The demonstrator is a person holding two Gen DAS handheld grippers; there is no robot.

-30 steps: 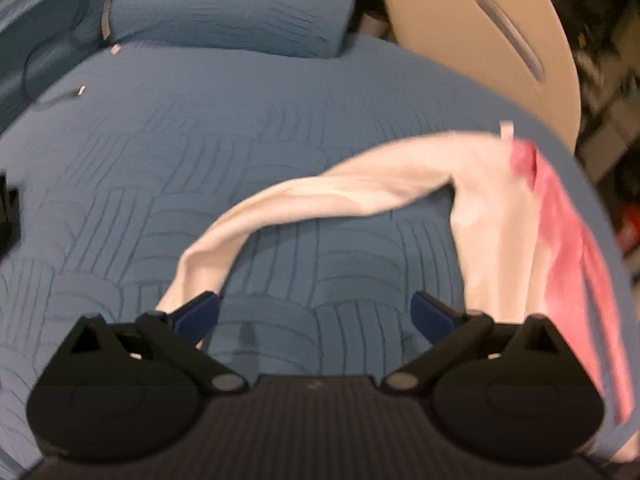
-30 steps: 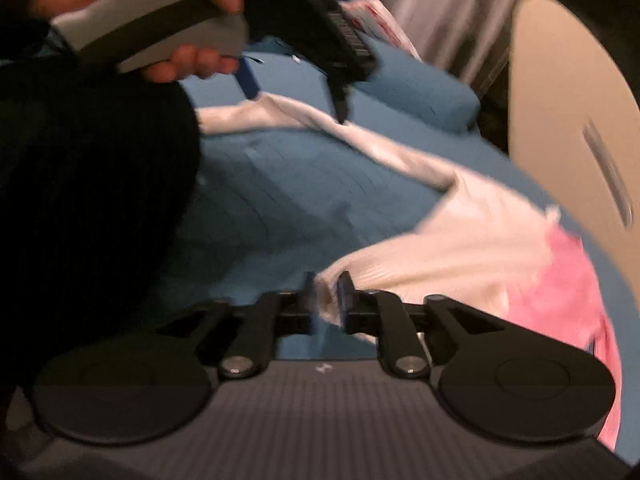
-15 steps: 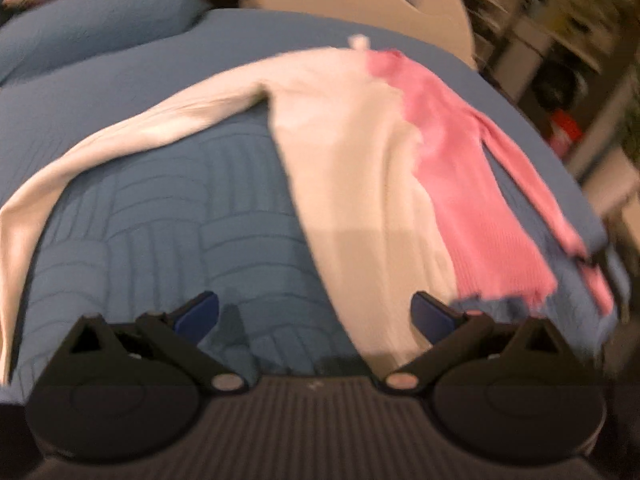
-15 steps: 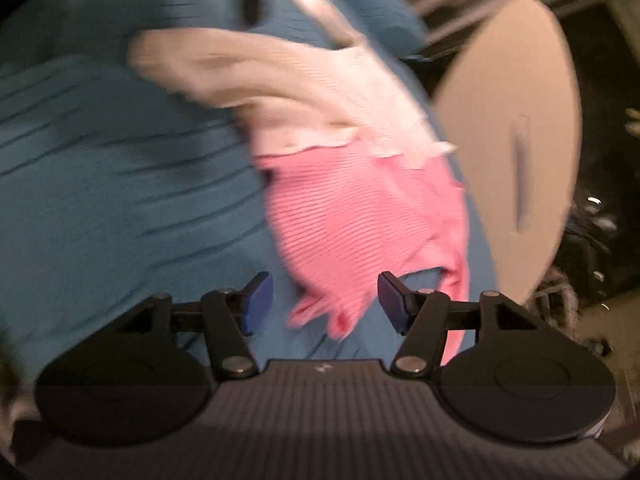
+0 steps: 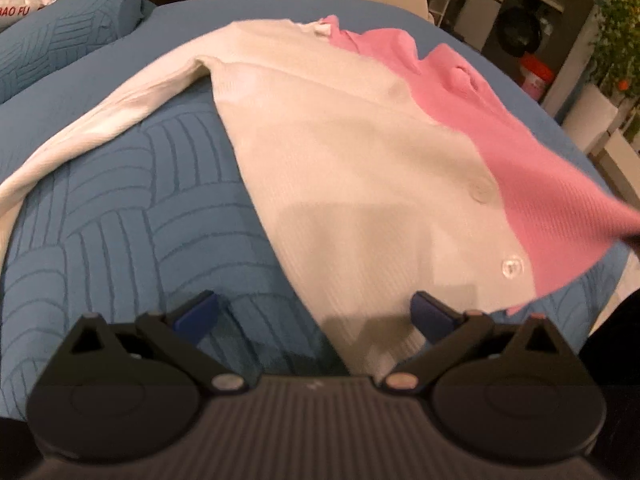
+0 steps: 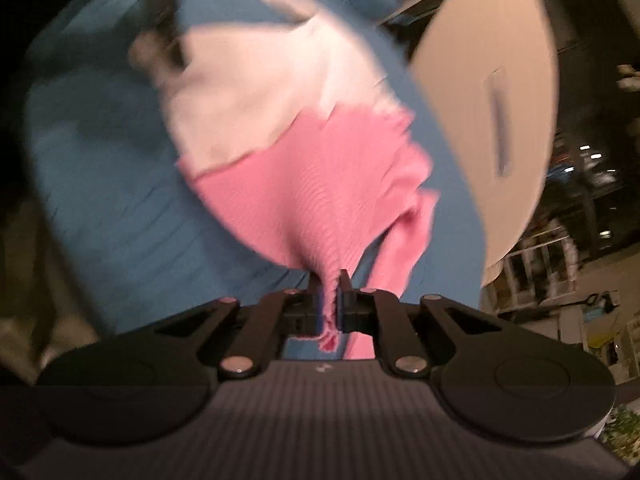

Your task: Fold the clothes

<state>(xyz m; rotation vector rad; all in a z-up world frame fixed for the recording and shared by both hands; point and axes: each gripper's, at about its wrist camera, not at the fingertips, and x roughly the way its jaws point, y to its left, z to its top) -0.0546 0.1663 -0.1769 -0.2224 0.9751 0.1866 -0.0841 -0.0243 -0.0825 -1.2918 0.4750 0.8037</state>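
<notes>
Two colours split the garment at the centre of this scene, but the largest thing is the blue quilted bedspread [image 5: 120,208] with its stitched arc pattern, covering a bed that fills most of both views. Behind it stands a beige rounded headboard [image 6: 492,92] with a narrow slot, and a matching blue pillow [image 5: 68,36] lies at the far left corner. Spread across the bedspread is the cream and pink ribbed knit cardigan [image 5: 360,168], cream half toward the left with a long sleeve trailing off to the left edge, pink half toward the right, small pale buttons running down the join. The left gripper [image 5: 316,312] hovers above the cardigan's near cream hem, its blue-padded jaws spread wide and holding nothing. The right gripper [image 6: 330,300] is closing, its jaws pinching a bunched fold of the pink hem, which gathers into a pleated cone rising from the pads; that view is motion-blurred.
</notes>
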